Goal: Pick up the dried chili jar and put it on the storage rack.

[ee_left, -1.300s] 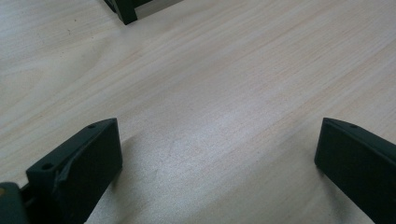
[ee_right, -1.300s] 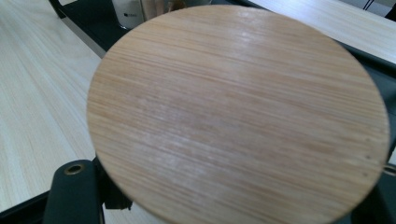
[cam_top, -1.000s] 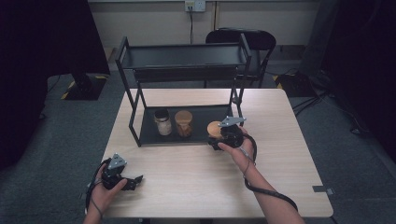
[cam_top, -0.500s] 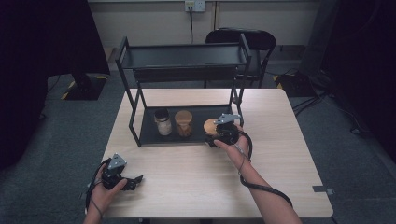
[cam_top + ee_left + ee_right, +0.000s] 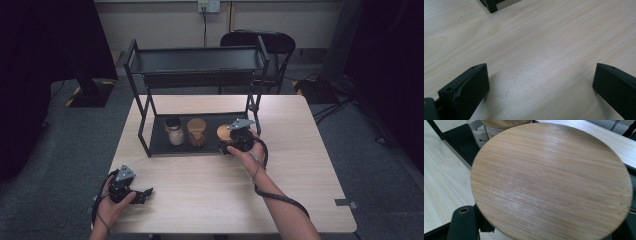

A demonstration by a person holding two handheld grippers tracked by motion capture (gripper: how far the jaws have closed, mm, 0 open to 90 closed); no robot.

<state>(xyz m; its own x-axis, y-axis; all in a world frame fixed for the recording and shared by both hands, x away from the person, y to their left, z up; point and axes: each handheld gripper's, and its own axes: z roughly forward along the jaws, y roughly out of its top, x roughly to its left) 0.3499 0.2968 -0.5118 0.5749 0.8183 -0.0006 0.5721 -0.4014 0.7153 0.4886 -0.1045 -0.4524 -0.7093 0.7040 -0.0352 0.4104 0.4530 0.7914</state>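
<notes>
Jar (image 5: 224,134) with a bamboo lid, clamped in my right gripper (image 5: 231,145) at the rack's (image 5: 200,60) lower shelf.
I counted three jars there, two standing left of mine. My left gripper (image 5: 140,192) lay released on the pale wood table (image 5: 300,165); one chair (image 5: 265,42) behind, grey carpet around.

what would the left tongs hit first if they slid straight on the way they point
Probably bare table at first; the black rack foot lies ahead and a little to one side, so they might pass it.
</notes>
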